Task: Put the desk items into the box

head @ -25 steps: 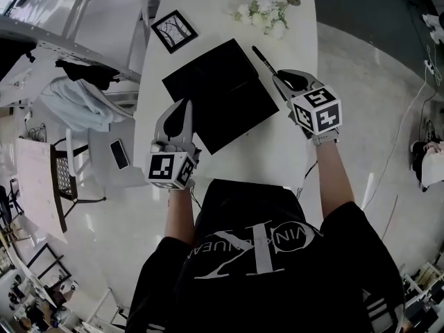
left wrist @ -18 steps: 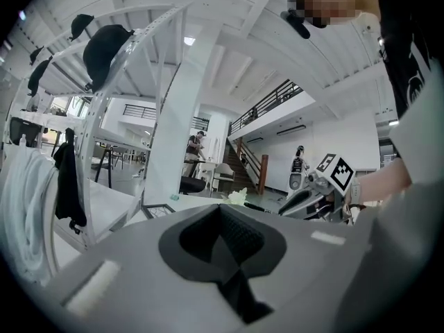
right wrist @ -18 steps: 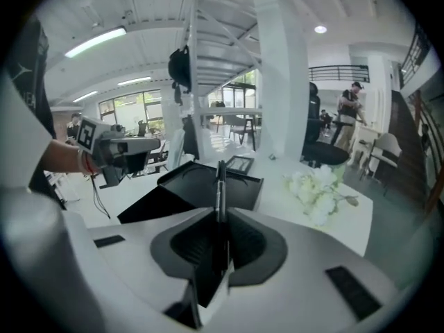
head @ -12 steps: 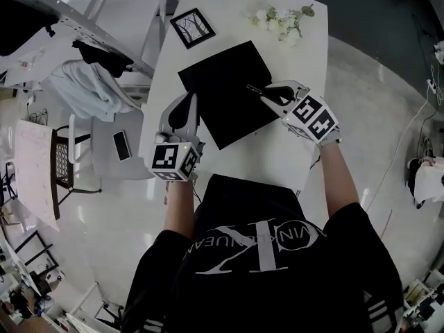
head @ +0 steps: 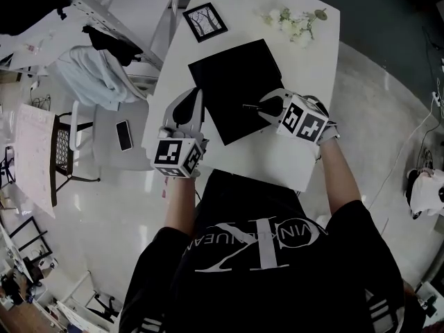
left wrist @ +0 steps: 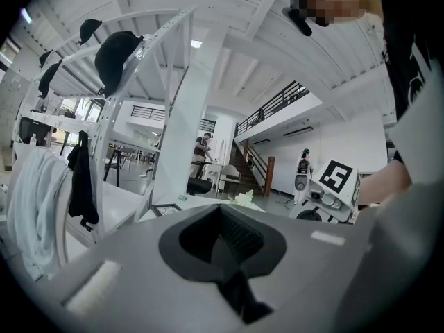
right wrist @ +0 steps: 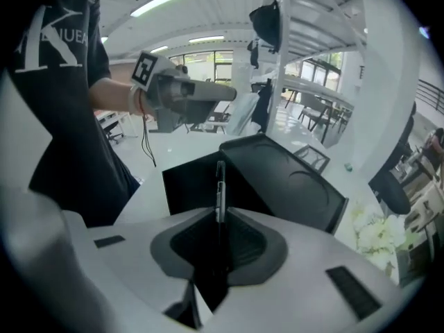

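Item in hand: thin black pen (right wrist: pixel 220 193). It is clamped between the closed jaws of the right gripper (right wrist: pixel 219 217), with the shaft sticking straight out ahead of them. In the head view the pen (head: pixel 251 107) points out over the near-right part of the open black rectangular box (head: pixel 232 82). Its height above the box floor cannot be read.

- Step, as judged: release the pen into the box.
- In the right gripper view the dark open compartment (right wrist: pixel 191 186) lies just past the pen tip, and the raised black lid panel (right wrist: pixel 291 186) is to its right. Aim for the compartment, not the lid.
- Lower the right gripper (head: pixel 267 106) until the pen lies nearly flat, then part the jaws. A drop from high up may let it bounce or roll out.
- The left gripper (head: pixel 195 96) sits at the desk's left edge beside the box, jaws together on nothing (left wrist: pixel 225 238). Use it to steady the box wall if the box slides.
- Left on the white desk (head: pixel 305 68): the black-framed picture (head: pixel 205 21) and the white flower sprig (head: pixel 295 25), both beyond the box.
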Motion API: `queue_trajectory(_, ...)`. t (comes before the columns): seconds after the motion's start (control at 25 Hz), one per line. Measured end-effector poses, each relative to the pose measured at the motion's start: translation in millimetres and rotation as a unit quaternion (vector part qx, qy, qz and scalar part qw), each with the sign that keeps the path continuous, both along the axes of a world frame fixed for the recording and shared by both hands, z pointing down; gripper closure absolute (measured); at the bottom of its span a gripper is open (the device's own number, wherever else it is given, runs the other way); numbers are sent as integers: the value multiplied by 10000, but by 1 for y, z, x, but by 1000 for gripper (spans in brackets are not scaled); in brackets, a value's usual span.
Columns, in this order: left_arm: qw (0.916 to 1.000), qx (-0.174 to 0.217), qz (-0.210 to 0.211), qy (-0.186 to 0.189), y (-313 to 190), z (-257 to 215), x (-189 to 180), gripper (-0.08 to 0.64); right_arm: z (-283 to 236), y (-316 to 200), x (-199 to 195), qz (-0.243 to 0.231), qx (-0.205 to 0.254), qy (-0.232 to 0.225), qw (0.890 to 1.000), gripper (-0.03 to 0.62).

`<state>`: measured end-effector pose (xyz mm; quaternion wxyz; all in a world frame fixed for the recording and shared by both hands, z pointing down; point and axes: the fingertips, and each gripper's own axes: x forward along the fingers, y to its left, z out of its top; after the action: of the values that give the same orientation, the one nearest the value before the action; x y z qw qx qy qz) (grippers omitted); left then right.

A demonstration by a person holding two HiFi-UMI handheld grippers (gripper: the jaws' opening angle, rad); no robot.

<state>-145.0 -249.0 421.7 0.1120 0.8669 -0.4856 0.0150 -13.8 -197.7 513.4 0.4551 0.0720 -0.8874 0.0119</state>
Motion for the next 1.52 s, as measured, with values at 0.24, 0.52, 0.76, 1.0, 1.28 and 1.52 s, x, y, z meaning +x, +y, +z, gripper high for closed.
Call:
queue_trajectory(0.24, 9999, -82, -138, -14, 4, 6, -10, 551, 25, 2, -13, -492, 20, 515, 9975, 532)
queue_trajectory(0.52, 9994, -200, -293, -23, 9, 17, -18, 551, 45, 3, -19, -640, -87, 698, 9955, 532)
queue_trajectory(0.76, 9988, -232, -429, -28, 12, 19, -27, 551, 56, 1, -20, -749, -69, 835, 9937, 532)
queue_trajectory(1.0, 9982, -243, -545, -33, 14, 19, -35, 551, 63, -2, -22, -883, -9, 1019, 9909, 532)
queue_trajectory(1.28, 9977, -284, -616, -6, 16, 22, -39, 551, 68, -3, -22, -956, -24, 1115, 9892, 532)
queue_trajectory(1.52, 9976, -281, -627, -11, 18, 22, -42, 551, 69, -4, -21, -924, 14, 1131, 9893, 532)
